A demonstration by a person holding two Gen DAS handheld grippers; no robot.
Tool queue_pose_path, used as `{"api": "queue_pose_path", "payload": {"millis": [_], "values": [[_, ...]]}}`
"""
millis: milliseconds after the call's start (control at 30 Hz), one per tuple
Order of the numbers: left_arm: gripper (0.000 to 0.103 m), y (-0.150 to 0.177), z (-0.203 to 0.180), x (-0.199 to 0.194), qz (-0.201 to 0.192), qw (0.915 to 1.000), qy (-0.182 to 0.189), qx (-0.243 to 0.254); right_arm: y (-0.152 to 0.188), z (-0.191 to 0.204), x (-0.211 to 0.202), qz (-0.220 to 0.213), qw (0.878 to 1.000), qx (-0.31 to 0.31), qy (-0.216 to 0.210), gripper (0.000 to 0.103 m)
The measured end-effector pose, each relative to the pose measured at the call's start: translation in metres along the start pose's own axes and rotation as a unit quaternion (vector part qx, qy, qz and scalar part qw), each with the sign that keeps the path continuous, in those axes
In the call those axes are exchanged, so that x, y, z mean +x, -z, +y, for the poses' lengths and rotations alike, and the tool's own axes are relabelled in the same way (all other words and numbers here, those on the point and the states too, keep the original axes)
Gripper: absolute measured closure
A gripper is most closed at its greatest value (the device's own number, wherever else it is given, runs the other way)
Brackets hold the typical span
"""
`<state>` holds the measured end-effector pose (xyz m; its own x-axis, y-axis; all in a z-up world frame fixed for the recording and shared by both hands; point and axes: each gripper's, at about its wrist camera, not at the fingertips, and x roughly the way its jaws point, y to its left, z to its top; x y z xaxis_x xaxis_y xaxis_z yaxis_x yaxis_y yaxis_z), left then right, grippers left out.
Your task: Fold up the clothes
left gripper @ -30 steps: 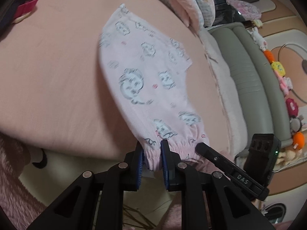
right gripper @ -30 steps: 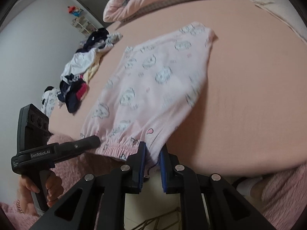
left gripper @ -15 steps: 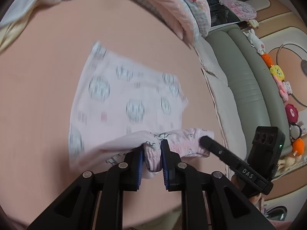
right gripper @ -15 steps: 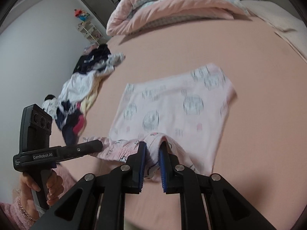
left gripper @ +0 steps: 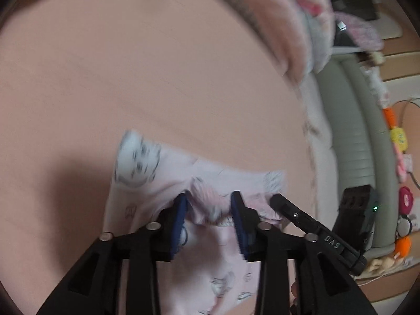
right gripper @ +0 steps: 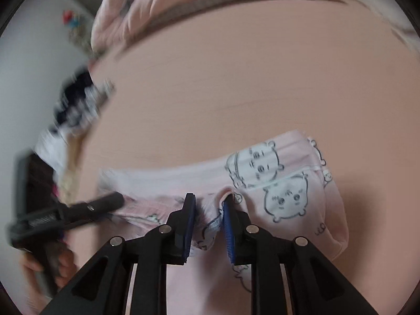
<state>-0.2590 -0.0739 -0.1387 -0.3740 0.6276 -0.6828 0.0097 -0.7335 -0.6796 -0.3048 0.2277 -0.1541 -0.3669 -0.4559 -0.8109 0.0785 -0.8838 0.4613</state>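
Observation:
A pale pink garment [left gripper: 147, 173] printed with cartoon animals lies doubled over on the peach bed sheet [left gripper: 131, 78]. Its gathered elastic hem now rests on top of the far part. My left gripper [left gripper: 210, 204] is open, and a bunch of hem sits loose between its blue pads. Just to its right is the black right gripper [left gripper: 315, 233]. In the right wrist view the garment [right gripper: 288, 183] shows its fold at the right. My right gripper [right gripper: 208, 210] is open over the hem. The left gripper [right gripper: 78, 210] reaches in from the left, held by a hand [right gripper: 39, 262].
A rolled pink quilt [right gripper: 183, 8] lies along the far side of the bed. A blurred heap of dark and white clothes [right gripper: 76, 110] sits at the left edge. A grey padded sofa [left gripper: 362, 144] with plush toys [left gripper: 399, 136] borders the bed's right side.
Both grippers carried the elastic hem forward over the garment, folding it in half. Their jaws, shut on the hem before, now stand apart with the cloth loose between them.

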Motion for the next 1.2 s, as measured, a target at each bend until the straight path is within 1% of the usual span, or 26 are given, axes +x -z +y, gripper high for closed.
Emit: {"api": "queue_pose_path", "payload": {"millis": [33, 100, 133, 167, 200, 233, 300, 333, 367, 400, 433, 500, 533, 567, 633, 667, 700, 767, 800, 833, 933, 967, 1033, 1100, 1133, 1200], "values": [[0.057, 0.001, -0.004, -0.012, -0.025, 0.9996, 0.000, 0.016, -0.002, -0.002, -0.010, -0.017, 1.000, 0.010, -0.019, 0.078], [0.055, 0.015, -0.016, -0.030, -0.060, 0.9937, -0.042, 0.085, 0.001, -0.005, -0.039, -0.067, 0.997, 0.021, -0.027, 0.055], [0.056, 0.022, -0.022, -0.039, -0.077, 0.9879, -0.063, 0.119, 0.003, -0.005, -0.051, -0.084, 0.996, 0.019, -0.027, 0.053], [0.056, 0.029, -0.028, -0.047, -0.091, 0.9807, -0.082, 0.152, 0.008, -0.002, -0.060, -0.093, 0.995, 0.002, -0.020, 0.053], [0.056, 0.038, -0.032, -0.044, -0.078, 0.9761, -0.090, 0.181, 0.012, 0.001, -0.069, -0.101, 0.995, -0.016, -0.013, 0.053], [0.057, 0.046, -0.036, -0.037, -0.057, 0.9726, -0.094, 0.205, 0.018, 0.011, -0.070, -0.092, 0.994, -0.058, 0.008, 0.053], [0.062, 0.055, -0.039, -0.012, -0.017, 0.9677, -0.103, 0.229, 0.030, 0.030, -0.057, -0.054, 0.989, -0.131, 0.047, 0.055], [0.062, 0.059, -0.041, 0.001, 0.001, 0.9646, -0.108, 0.240, 0.034, 0.035, -0.047, -0.034, 0.985, -0.158, 0.059, 0.056], [0.062, 0.058, -0.040, 0.014, 0.008, 0.9626, -0.124, 0.241, 0.037, 0.039, -0.030, -0.008, 0.983, -0.172, 0.063, 0.056], [0.062, 0.053, -0.039, 0.026, 0.010, 0.9628, -0.144, 0.228, 0.033, 0.036, -0.015, 0.005, 0.984, -0.167, 0.070, 0.056], [0.062, 0.045, -0.040, 0.024, 0.005, 0.9675, -0.141, 0.210, 0.030, 0.034, 0.000, 0.018, 0.984, -0.161, 0.076, 0.056], [0.062, 0.030, -0.043, 0.022, -0.006, 0.9759, -0.135, 0.172, 0.012, 0.017, 0.020, 0.023, 0.987, -0.113, 0.111, 0.056], [0.062, 0.024, -0.045, 0.018, -0.016, 0.9788, -0.132, 0.156, 0.004, 0.013, 0.014, 0.010, 0.991, -0.087, 0.100, 0.056], [0.062, 0.024, -0.053, 0.000, -0.051, 0.9771, -0.132, 0.159, -0.005, 0.010, 0.008, -0.002, 0.994, -0.061, 0.088, 0.056], [0.060, 0.032, -0.054, -0.027, -0.090, 0.9758, -0.138, 0.144, -0.006, 0.007, -0.021, -0.050, 0.996, -0.040, 0.060, 0.056], [0.059, 0.043, -0.048, -0.036, -0.089, 0.9778, -0.140, 0.129, 0.002, 0.007, -0.036, -0.062, 0.996, -0.045, 0.054, 0.055], [0.058, 0.054, -0.041, -0.045, -0.086, 0.9795, -0.142, 0.113, 0.011, 0.006, -0.051, -0.074, 0.995, -0.051, 0.048, 0.049], [0.058, 0.080, -0.021, -0.051, -0.068, 0.9817, -0.155, 0.086, 0.040, -0.008, -0.068, -0.069, 0.994, -0.050, 0.072, 0.043], [0.058, 0.093, -0.011, -0.054, -0.059, 0.9826, -0.160, 0.072, 0.058, -0.018, -0.075, -0.064, 0.993, -0.049, 0.086, 0.043], [0.058, 0.103, 0.000, -0.055, -0.053, 0.9849, -0.155, 0.054, 0.075, -0.028, -0.077, -0.055, 0.992, -0.048, 0.100, 0.043], [0.058, 0.129, 0.030, -0.053, -0.046, 0.9908, -0.127, 0.001, 0.095, -0.042, -0.071, -0.051, 0.995, -0.012, 0.087, 0.043], [0.058, 0.135, 0.034, -0.054, -0.054, 0.9921, -0.113, -0.010, 0.102, -0.046, -0.069, -0.050, 0.995, 0.001, 0.083, 0.043], [0.058, 0.136, 0.031, -0.055, -0.053, 0.9943, -0.092, -0.011, 0.115, -0.055, -0.065, -0.047, 0.996, 0.025, 0.074, 0.041], [0.058, 0.137, 0.028, -0.054, -0.052, 0.9959, -0.072, -0.013, 0.128, -0.065, -0.061, -0.045, 0.996, 0.049, 0.066, 0.035], [0.058, 0.140, 0.022, -0.051, -0.052, 0.9957, -0.077, -0.012, 0.135, -0.069, -0.059, -0.044, 0.995, 0.061, 0.061, 0.035], [0.058, 0.143, 0.013, -0.047, -0.057, 0.9942, -0.091, 0.002, 0.129, -0.070, -0.046, -0.043, 0.994, 0.095, 0.024, 0.033]]}}
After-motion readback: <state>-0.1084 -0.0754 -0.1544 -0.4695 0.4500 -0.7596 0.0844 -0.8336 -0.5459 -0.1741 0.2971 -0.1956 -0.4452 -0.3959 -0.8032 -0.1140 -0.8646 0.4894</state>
